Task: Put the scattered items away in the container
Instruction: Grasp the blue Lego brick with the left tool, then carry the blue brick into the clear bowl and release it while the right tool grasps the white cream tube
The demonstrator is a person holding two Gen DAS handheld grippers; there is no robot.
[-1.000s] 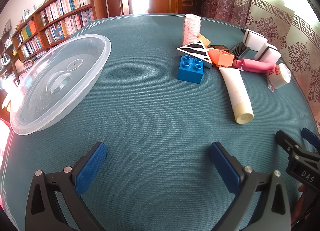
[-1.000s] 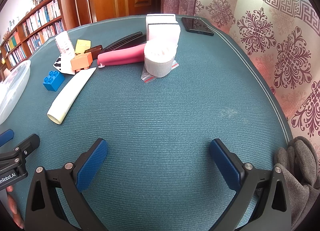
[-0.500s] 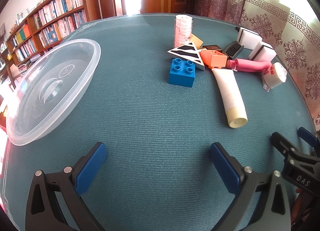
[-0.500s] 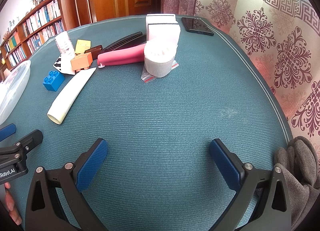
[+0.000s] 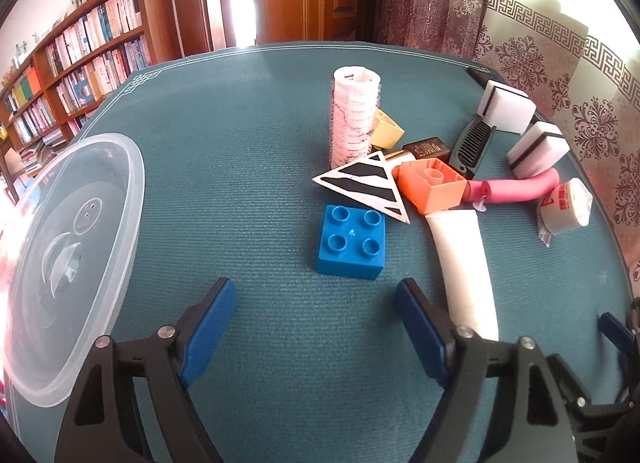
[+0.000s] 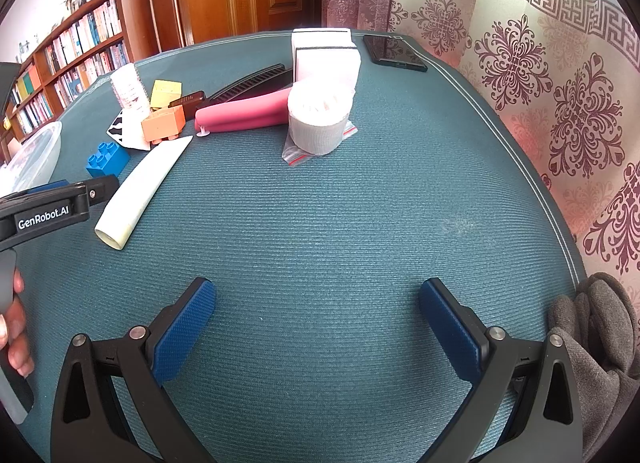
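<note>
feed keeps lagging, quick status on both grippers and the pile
Left gripper open, lined up on blue brick. Right gripper open over bare cloth. Clear container empty. White tube lies close beside the brick.

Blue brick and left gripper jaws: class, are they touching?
Apart. The left wrist view shows a strip of teal tablecloth between the blue brick and the open left gripper.
</note>
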